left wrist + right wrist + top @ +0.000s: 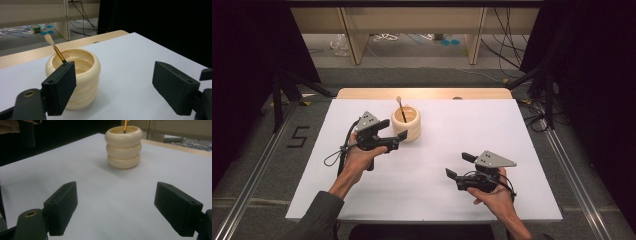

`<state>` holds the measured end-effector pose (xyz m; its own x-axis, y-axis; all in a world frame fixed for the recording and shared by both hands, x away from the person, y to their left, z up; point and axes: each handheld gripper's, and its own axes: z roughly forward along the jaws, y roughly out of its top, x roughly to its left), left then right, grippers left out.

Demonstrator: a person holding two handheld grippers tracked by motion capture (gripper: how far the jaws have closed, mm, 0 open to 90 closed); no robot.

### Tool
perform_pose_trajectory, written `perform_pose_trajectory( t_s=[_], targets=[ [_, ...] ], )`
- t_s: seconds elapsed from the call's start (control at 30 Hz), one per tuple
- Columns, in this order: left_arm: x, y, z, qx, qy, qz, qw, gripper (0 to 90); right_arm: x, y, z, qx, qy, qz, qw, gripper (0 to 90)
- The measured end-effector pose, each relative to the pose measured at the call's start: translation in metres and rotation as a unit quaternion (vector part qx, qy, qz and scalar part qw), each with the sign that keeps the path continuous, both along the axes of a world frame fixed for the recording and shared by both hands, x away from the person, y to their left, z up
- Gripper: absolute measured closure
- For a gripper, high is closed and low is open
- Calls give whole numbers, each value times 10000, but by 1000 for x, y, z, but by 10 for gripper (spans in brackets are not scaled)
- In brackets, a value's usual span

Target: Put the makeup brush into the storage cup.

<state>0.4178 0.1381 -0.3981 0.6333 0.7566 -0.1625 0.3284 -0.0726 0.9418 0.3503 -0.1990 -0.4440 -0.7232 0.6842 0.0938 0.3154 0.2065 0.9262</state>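
Note:
A cream ribbed pot [406, 122] stands upright on the white board [432, 160], toward its far side. A paintbrush [400, 106] leans inside it with its pale tip upward. My left gripper [393, 128] is open just left of the pot, and nothing lies between its jaws. In the left gripper view the pot [85, 75] sits behind the left jaw of that gripper [113, 72], and the brush [53, 46] sticks out above it. My right gripper [460, 165] is open and empty near the front right, well away from the pot [123, 147] and the brush [125, 126].
A wooden tabletop edge [422, 93] shows beyond the board. Farther back, shelf legs [352, 37] and loose cables [507, 50] are on the floor. Black drapes hang at both sides, and a tripod [282, 95] stands at the left.

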Motion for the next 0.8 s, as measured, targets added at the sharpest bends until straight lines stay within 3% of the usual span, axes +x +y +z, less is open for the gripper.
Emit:
perform_pose_trajectory(
  t_s=[0.07,0.17,0.27,0.43,0.8],
  targets=[
    [-4,1,-1,-14,-53,-7,10000,189,1,-1,0,-36,-119,-9,9999,196],
    [-10,4,-3,-24,-80,-12,10000,189,1,0,0,57,-44,18,10000,197],
    [-15,5,-3,-91,-98,-7,9999,189,1,-1,0,-10,-61,-38,10000,196],
    [-22,4,-6,44,-173,-94,9998,189,1,1,0,9,-82,-57,9999,196],
    [-37,-2,-15,102,-160,-204,9996,190,0,-1,2,24,-16,6,10000,196]
  ],
)
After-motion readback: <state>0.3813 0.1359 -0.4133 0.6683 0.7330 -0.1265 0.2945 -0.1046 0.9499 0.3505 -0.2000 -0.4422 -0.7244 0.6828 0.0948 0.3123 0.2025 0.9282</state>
